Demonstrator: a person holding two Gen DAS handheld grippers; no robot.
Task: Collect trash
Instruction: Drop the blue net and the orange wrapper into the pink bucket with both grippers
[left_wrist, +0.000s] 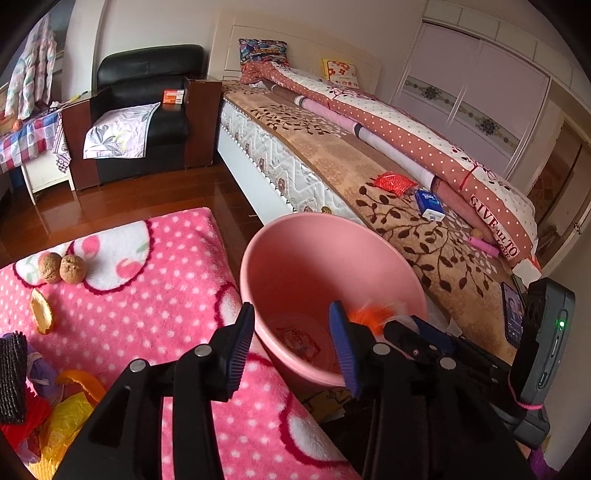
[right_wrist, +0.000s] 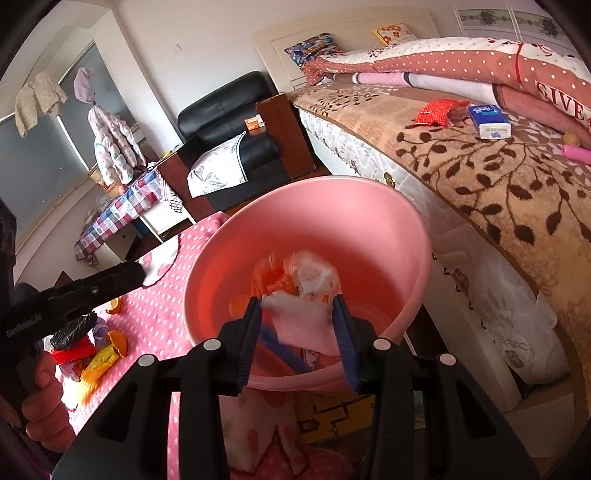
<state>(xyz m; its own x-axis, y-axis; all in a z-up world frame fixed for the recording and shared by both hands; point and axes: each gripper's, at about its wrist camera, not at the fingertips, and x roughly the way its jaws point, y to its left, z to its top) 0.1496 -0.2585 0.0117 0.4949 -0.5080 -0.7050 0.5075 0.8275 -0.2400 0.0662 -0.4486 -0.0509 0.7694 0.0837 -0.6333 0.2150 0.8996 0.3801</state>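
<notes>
Between the blue pads of my right claw sat a crumpled white-and-orange wrapper, blurred, jaws partly apart, over the pink bin; I couldn't tell whether they still pressed it. My left claw stood open and empty at the bin's rim. Beyond, orange peel lay on the pink blanket: light, soft, best pinched at its curled edge, I judged.

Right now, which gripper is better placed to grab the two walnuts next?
Left. The left gripper is open and empty beside the walnuts on the pink blanket; the right gripper has wrapper trash between its jaws over the pink bin.
</notes>
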